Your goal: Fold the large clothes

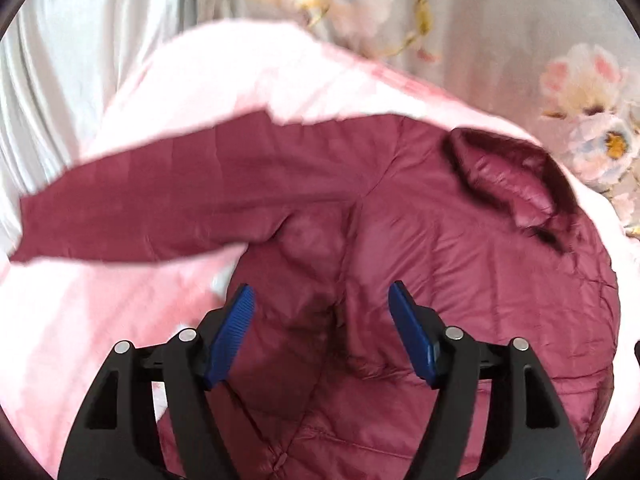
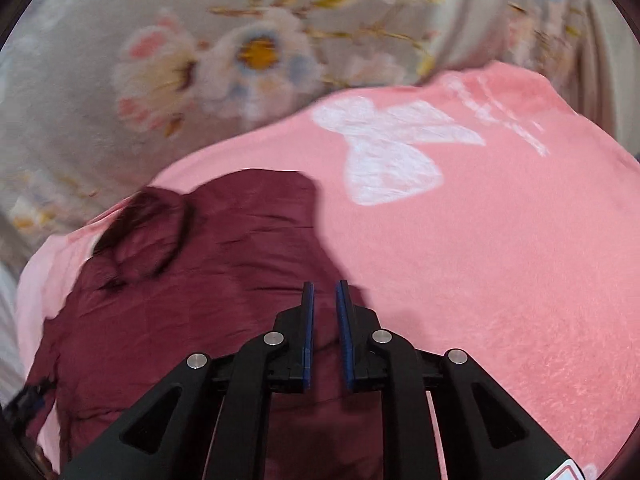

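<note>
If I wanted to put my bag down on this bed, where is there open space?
The pink fleece blanket lies bare right of the maroon quilted jacket, past its white butterfly print. The grey floral bedsheet beyond the blanket's far edge is free too. The jacket's outstretched sleeve crowds the left.

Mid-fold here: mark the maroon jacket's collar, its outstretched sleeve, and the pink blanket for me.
jacket collar (image 1: 508,176), left wrist view, on the shiny raised fold.
outstretched sleeve (image 1: 160,196), left wrist view, mid-length of the sleeve.
pink blanket (image 2: 500,248), right wrist view, on bare pink pile right of the jacket.
</note>
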